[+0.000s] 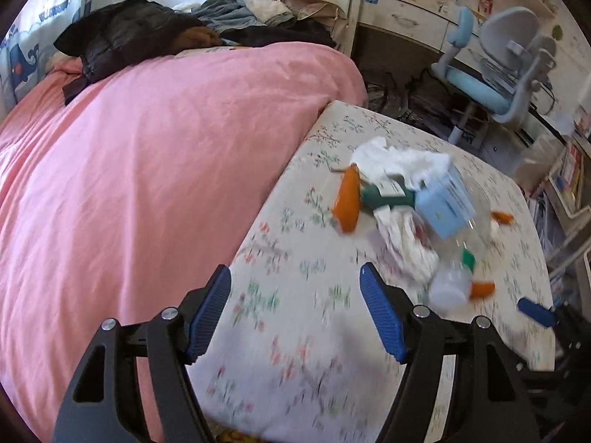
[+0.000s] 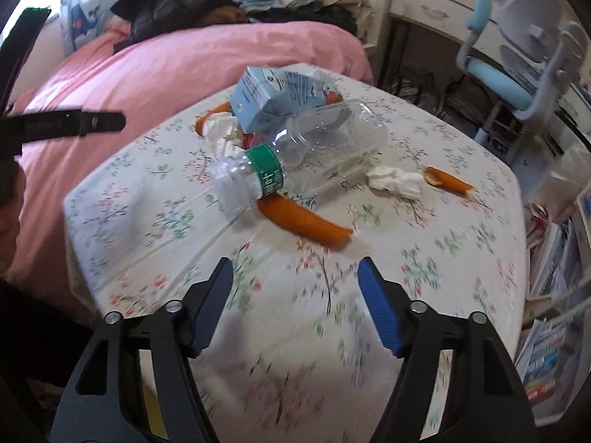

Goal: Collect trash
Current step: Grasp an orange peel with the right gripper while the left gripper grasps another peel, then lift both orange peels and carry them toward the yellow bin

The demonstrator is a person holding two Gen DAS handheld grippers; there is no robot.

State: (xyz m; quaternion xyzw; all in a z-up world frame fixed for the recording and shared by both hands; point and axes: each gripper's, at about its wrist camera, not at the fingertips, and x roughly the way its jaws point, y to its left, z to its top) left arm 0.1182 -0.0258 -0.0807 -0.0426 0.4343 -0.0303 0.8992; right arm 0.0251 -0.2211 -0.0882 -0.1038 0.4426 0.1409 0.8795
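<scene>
Trash [image 2: 295,155] clusters mid-table [image 2: 461,258]; bare cloth before both empty tongs [image 2: 295,288].

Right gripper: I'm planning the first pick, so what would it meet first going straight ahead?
Probably the orange peel lying beside the clear bottle; only bare tablecloth lies before it. The right gripper is open and empty.

- Table [image 2: 461,258] with a flowered cloth, just beside a pink bed [image 2: 155,74].
- On it: clear plastic bottle [image 2: 317,147], blue carton [image 2: 266,96], crumpled tissue [image 2: 395,181], orange peel strips [image 2: 306,223].
- Dark clothes [image 1: 125,33] heaped on the bed.
</scene>
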